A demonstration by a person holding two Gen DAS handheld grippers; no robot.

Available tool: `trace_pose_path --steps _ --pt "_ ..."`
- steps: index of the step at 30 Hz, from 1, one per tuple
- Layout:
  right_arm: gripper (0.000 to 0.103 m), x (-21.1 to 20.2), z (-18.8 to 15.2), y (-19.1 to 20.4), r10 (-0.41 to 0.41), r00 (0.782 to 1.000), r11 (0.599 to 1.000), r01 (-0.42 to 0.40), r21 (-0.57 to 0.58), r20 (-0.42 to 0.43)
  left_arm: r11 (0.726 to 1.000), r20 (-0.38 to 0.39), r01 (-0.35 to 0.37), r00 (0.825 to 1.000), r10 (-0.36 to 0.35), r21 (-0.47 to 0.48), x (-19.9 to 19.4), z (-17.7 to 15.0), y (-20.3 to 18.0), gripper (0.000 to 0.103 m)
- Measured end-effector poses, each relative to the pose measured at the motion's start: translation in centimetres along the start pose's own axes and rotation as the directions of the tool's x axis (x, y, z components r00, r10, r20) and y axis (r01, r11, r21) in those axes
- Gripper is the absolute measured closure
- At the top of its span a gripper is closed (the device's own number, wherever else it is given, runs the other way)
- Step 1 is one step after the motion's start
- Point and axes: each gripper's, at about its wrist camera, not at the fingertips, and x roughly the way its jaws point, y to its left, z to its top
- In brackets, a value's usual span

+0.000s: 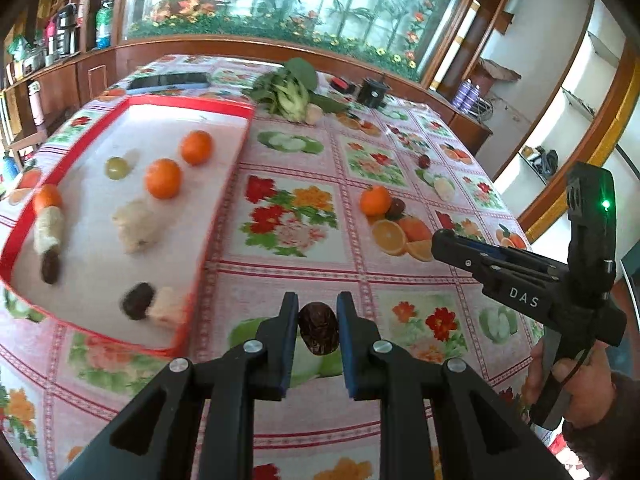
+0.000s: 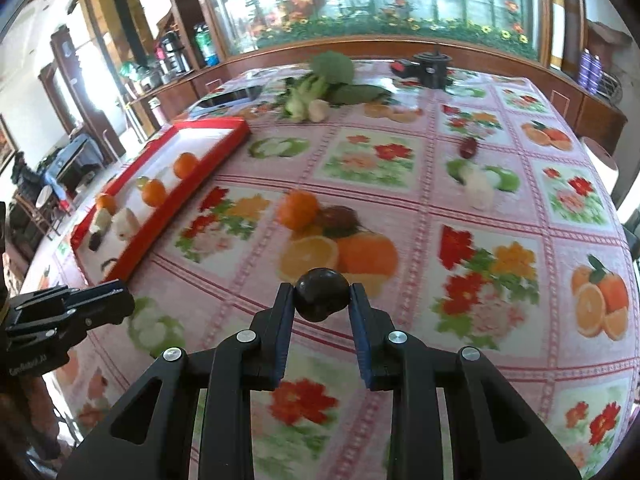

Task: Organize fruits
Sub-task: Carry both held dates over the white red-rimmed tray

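Observation:
My left gripper (image 1: 318,306) is shut on a wrinkled brown date (image 1: 319,330) above the tablecloth, just right of the red tray (image 1: 224,196). My right gripper (image 2: 322,294) is shut on a dark round fruit (image 2: 321,294) and holds it over the table; it also shows in the left wrist view (image 1: 444,242). The tray holds oranges (image 1: 163,178), a green fruit (image 1: 117,167), ginger pieces (image 1: 134,226) and dark dates (image 1: 137,300). On the cloth lie an orange (image 2: 298,208) touching a dark fruit (image 2: 340,216), a white piece (image 2: 478,188) and a red-purple fruit (image 2: 468,147).
Leafy greens (image 2: 320,80) and a pale bulb lie at the far side, with a black pot (image 2: 432,66) and a phone (image 1: 170,80) beyond. The floral tablecloth (image 2: 500,312) has printed fruit. Cabinets stand behind the table.

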Motion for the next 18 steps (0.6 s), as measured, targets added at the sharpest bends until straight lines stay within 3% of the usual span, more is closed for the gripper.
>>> trace_pose_path --steps 18 --pt "0.076 4.5 5.3 13.1 0.156 0.988 0.969 -0.156 -0.192 -0.012 0.974 0.036 -0.175 0.983 0.182 -0.146 -3.1 1.4 11.4 0.081"
